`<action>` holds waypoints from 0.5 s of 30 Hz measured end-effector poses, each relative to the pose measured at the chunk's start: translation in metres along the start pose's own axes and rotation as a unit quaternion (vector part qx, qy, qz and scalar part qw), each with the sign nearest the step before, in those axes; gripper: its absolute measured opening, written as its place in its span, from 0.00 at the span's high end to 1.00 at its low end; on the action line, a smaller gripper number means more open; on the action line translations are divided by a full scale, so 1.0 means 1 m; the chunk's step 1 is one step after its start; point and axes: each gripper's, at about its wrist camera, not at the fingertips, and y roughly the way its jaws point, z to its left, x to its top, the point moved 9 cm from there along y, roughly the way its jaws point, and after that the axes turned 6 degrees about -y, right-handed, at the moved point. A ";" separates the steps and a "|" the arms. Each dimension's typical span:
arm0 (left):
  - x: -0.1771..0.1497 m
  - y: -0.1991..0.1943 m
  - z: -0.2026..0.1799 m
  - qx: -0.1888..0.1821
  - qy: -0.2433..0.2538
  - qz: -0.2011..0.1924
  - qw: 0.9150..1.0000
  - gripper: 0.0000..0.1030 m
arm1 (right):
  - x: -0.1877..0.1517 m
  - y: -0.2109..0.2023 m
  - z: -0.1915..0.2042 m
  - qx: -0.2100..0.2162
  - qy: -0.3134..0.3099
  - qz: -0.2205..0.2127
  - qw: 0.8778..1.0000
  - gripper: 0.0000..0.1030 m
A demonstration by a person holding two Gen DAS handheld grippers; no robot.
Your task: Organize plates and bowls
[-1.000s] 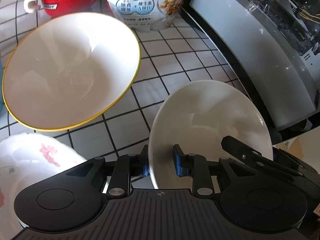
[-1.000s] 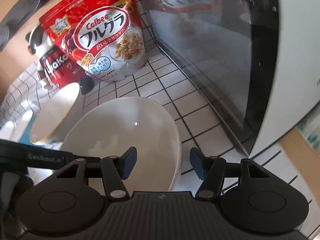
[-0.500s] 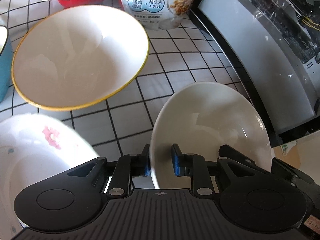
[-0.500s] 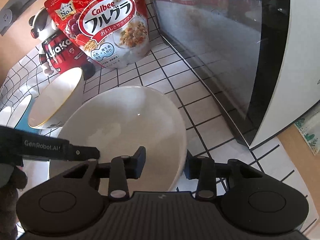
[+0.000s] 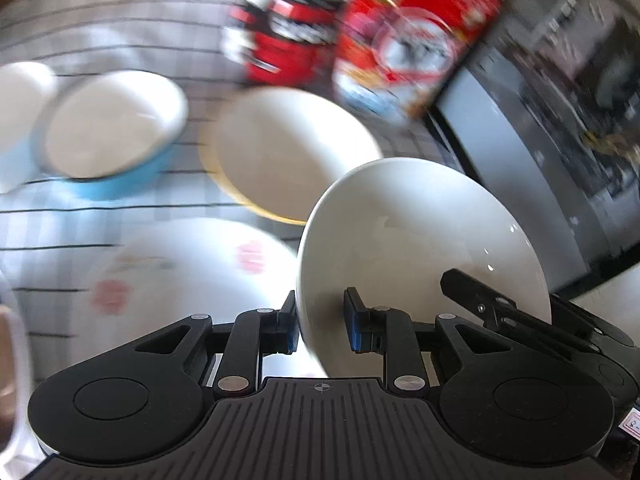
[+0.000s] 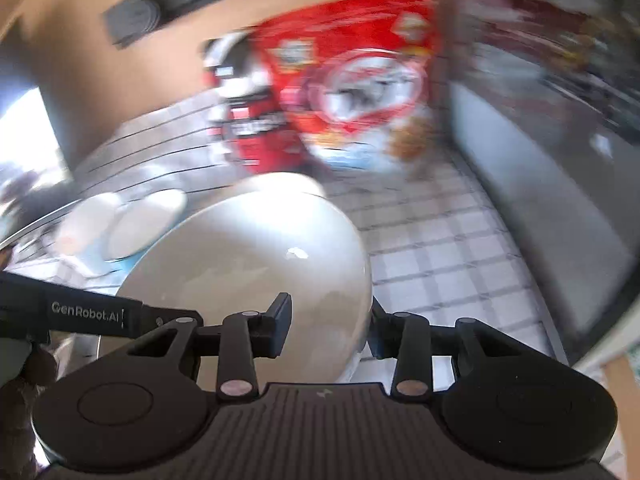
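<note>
A plain white bowl (image 5: 420, 248) is held by both grippers and is lifted and tilted. My left gripper (image 5: 320, 320) is shut on its left rim. My right gripper (image 6: 328, 320) is shut on its right rim, with the bowl (image 6: 256, 264) between the fingers. Behind it on the tiled counter stand a yellow-rimmed bowl (image 5: 288, 156), a blue bowl (image 5: 112, 132) with another white dish to its left, and a flowered white plate (image 5: 184, 272) at the near left. Both views are motion-blurred.
A red cereal bag (image 5: 404, 48) and a red robot-shaped figure (image 5: 288, 40) stand at the back. A microwave (image 5: 552, 128) with a dark glass door stands on the right; it also shows in the right wrist view (image 6: 552, 152).
Both grippers have lifted the white bowl and swung it up and back from the counter. The right gripper closed from open onto the bowl's rim. More of the blue bowl came into view.
</note>
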 end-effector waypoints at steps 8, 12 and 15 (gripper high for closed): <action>-0.009 -0.041 0.079 0.053 -0.073 -0.036 0.995 0.77 | 0.004 0.029 0.085 0.084 -0.082 0.026 0.993 0.63; -0.026 -0.035 0.102 0.067 -0.113 -0.024 0.991 0.75 | -0.009 0.043 0.105 0.097 -0.116 0.052 0.987 0.63; -0.040 -0.026 0.107 0.066 -0.123 -0.008 0.990 0.75 | -0.018 0.052 0.106 0.096 -0.124 0.069 0.985 0.63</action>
